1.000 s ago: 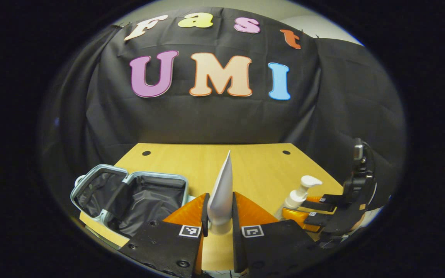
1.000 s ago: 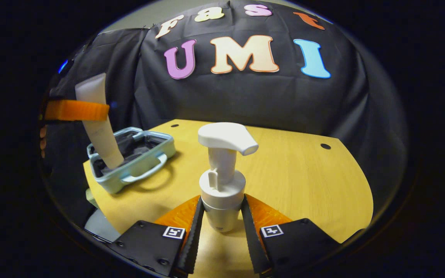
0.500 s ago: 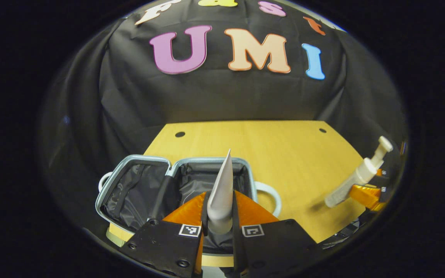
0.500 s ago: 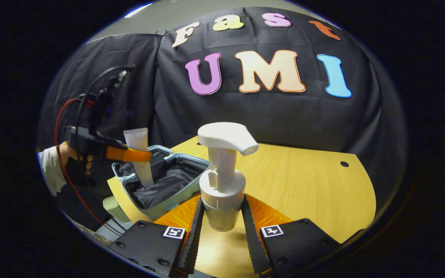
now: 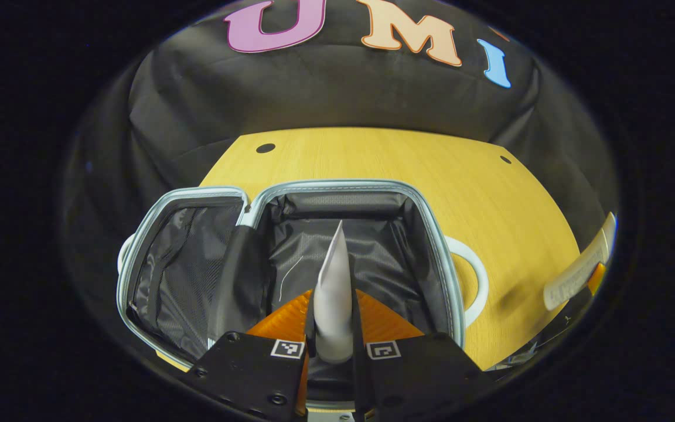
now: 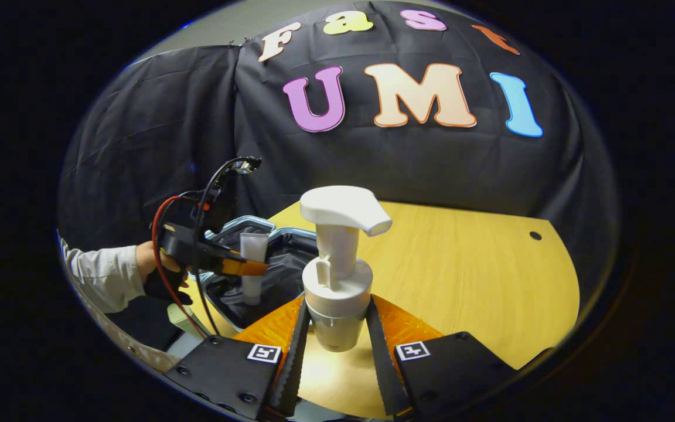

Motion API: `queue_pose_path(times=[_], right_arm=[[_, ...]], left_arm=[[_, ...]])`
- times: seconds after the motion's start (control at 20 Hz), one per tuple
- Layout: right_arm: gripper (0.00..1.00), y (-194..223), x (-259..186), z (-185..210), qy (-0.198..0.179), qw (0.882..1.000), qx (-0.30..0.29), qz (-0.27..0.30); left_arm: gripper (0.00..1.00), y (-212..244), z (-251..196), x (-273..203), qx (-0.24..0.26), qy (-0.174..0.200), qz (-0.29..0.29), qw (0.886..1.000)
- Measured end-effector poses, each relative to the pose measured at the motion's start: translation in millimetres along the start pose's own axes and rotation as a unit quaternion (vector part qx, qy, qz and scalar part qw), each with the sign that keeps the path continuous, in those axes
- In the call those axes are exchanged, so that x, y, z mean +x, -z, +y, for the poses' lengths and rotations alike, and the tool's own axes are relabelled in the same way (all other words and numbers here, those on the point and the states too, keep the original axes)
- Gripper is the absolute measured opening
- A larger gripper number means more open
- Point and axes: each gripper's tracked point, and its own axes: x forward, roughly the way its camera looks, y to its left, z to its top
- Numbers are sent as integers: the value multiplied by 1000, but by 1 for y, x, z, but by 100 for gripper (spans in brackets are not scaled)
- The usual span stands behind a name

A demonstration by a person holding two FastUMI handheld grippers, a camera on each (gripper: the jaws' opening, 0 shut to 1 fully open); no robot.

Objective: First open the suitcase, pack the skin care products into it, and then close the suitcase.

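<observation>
The light-blue suitcase (image 5: 431,234) lies open on the wooden table, its dark lining showing. My left gripper (image 5: 331,346) is shut on a white squeeze tube (image 5: 333,293), held cap-down over the right half of the suitcase. In the right gripper view, that left gripper (image 6: 244,266) holds the tube (image 6: 252,269) above the suitcase (image 6: 244,225), with a person's hand (image 6: 147,264) behind it. My right gripper (image 6: 337,346) is shut on a white pump bottle (image 6: 337,264), held upright above the table. The pump bottle (image 5: 575,275) also appears at the far right of the left gripper view.
The wooden table (image 6: 460,275) stretches right and back of the suitcase, with small round holes near its far corners. The suitcase's white handle (image 5: 472,275) sticks out on its right side. Black cloth walls close the booth behind.
My left gripper has carried the tube left and down, from over the table to over the open suitcase. My right gripper has lifted the pump bottle and swung toward the suitcase.
</observation>
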Motion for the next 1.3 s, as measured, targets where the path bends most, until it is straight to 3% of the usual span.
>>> queue_pose_path(times=[0.05,0.25,0.45,0.65,0.85,1.1,1.2,1.3], right_arm=[[56,-2,4,7,-4,1000,8,3],[55,-11,25,35,-30,998,45,17],[56,0,63,70,-55,993,84,58],[55,23,104,96,-55,985,113,117],[53,66,140,100,-22,974,112,196],[55,69,150,103,-6,969,111,221],[60,68,154,109,-7,969,108,220],[76,68,158,116,-7,972,98,212]], left_arm=[[31,2,1,6,0,4,7,1000],[36,20,2,28,-14,24,41,999],[97,-13,14,11,-8,30,-39,999],[95,-46,52,-25,-22,23,-114,993],[95,-52,119,-57,-40,-23,-139,989],[95,-33,214,-78,-95,-84,-141,982],[95,-23,250,-80,-126,-104,-134,977],[94,-16,289,-79,-152,-125,-128,972]])
